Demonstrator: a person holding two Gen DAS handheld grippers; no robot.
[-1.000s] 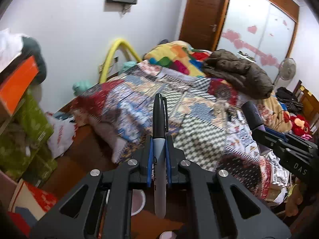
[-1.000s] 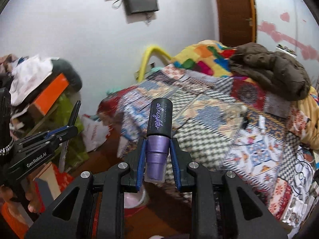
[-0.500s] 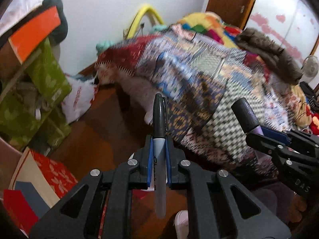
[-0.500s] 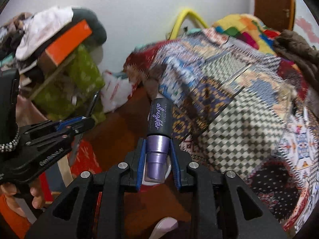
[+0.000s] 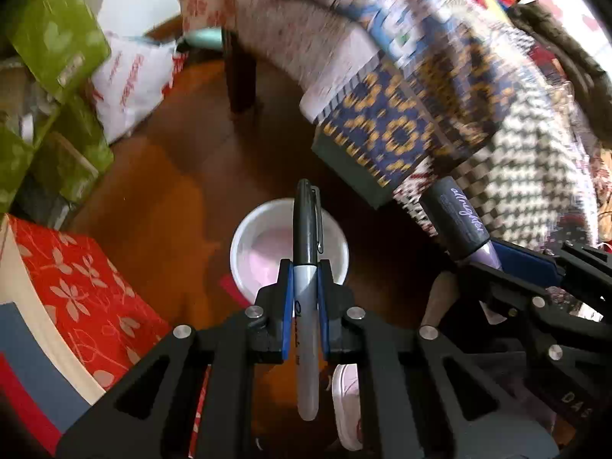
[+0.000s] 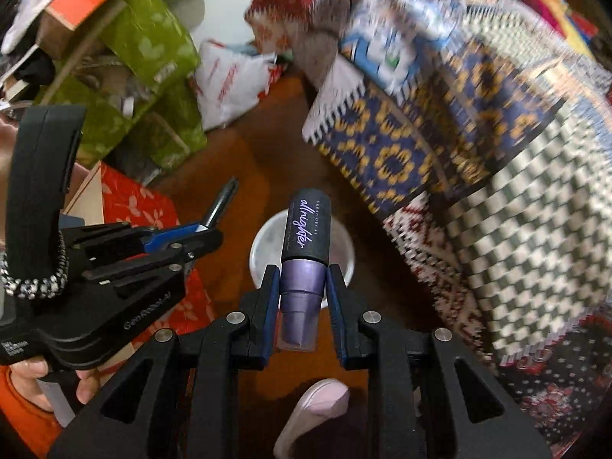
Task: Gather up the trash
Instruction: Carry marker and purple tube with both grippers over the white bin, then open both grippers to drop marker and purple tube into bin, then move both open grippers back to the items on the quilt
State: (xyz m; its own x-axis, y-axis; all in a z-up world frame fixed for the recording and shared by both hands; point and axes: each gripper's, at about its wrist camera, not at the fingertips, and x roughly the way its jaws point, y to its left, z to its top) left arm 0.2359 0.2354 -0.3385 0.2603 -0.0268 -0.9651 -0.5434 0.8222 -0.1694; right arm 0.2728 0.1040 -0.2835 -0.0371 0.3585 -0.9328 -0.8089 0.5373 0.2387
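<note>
My left gripper (image 5: 306, 267) is shut on a black and grey marker pen (image 5: 307, 237), whose capped end points down over a round white bin (image 5: 250, 252) on the wooden floor. My right gripper (image 6: 302, 271) is shut on a purple spray bottle with a black cap (image 6: 304, 252), also hanging over the white bin (image 6: 264, 244). In the left wrist view the right gripper (image 5: 497, 264) holds the bottle (image 5: 459, 222) just right of the bin. In the right wrist view the left gripper (image 6: 191, 233) with the pen (image 6: 222, 206) is to the bin's left.
A patchwork quilt (image 5: 440, 88) hangs off the bed on the right, close over the bin. Green bags (image 5: 49, 57), a white plastic bag (image 5: 130, 80) and a red flowered box (image 5: 76, 287) crowd the left. A pink-white shoe (image 6: 317, 409) lies near the bin.
Both grippers have dropped from bed height toward the floor and tilted down. The white bin has come into view under both held items.
</note>
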